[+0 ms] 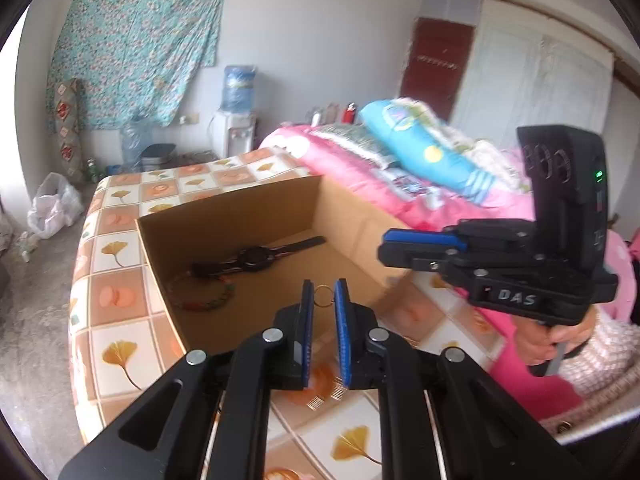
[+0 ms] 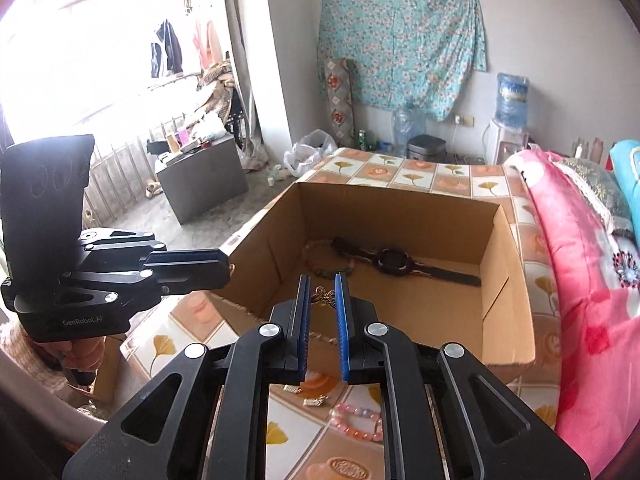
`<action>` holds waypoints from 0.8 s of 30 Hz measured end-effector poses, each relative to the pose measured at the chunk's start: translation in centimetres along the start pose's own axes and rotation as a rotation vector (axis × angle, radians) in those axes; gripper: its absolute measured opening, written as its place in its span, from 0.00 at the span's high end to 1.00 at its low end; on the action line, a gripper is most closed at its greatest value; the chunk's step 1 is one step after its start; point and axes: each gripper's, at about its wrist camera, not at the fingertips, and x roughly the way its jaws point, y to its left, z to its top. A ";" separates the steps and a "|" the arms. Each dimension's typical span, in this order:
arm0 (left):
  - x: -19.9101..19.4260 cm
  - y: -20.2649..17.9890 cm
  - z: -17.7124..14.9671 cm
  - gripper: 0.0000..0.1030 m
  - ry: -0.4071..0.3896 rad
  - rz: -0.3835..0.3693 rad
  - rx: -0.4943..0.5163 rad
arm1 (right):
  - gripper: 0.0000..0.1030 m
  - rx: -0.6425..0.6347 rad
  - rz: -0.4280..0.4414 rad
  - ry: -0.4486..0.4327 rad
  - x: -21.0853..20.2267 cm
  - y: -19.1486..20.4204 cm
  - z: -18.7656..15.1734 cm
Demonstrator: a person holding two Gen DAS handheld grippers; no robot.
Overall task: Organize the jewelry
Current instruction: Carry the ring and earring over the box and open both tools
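Left gripper (image 1: 324, 292) has its blue-padded fingers (image 1: 307, 320) nearly together, pinching a small gold ring-shaped piece (image 1: 323, 296) — probably an earring, too small to be sure. Right gripper (image 2: 322, 295) is likewise nearly closed, fingers (image 2: 341, 316) pinching a small gold butterfly-shaped ornament (image 2: 324, 295). Both grippers sit above the near edge of an open cardboard box (image 2: 508, 320) that stands on the tile-patterned surface (image 1: 116, 292). In the box: a dark wristwatch (image 2: 394, 262) lying flat on the bottom, and a beaded bracelet (image 1: 200, 292) just beside it, one watch strap lying over the bracelet. Left on the surface in front of the box, seen between the right gripper's arms: a pink bead bracelet (image 2: 356, 420) and two small metal clips (image 2: 314, 401), near each other. In the left view the right gripper (image 1: 384, 246) comes in from the right edge, level over the box's right wall, held by a hand (image 1: 548, 340) with a knit sleeve (image 1: 616, 356). A pink-covered bed (image 2: 580, 280) touches the surface's right side.
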 end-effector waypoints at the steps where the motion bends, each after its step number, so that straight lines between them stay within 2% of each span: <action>1: 1.3 0.6 0.6 0.90 0.044 0.008 -0.018 | 0.90 0.013 0.001 0.035 1.1 -0.9 0.5; 6: 8.5 3.8 2.9 0.90 0.255 -0.034 -0.152 | 0.90 0.126 0.031 0.266 8.1 -4.5 1.7; 9: 11.2 4.5 3.0 0.90 0.342 0.005 -0.176 | 0.90 0.165 0.031 0.351 10.6 -6.1 1.9; 13: 13.0 5.3 3.0 0.90 0.409 0.038 -0.220 | 0.82 0.153 -0.007 0.357 11.1 -6.6 2.2; 15: 13.3 5.7 2.9 0.85 0.416 0.044 -0.239 | 0.78 0.155 -0.005 0.346 11.1 -7.0 2.5; 17: 13.2 6.0 2.9 0.78 0.408 0.059 -0.245 | 0.78 0.149 -0.015 0.334 10.8 -7.0 2.8; 24: 12.1 6.4 3.0 0.77 0.369 0.094 -0.237 | 0.78 0.165 -0.034 0.274 8.9 -7.4 3.3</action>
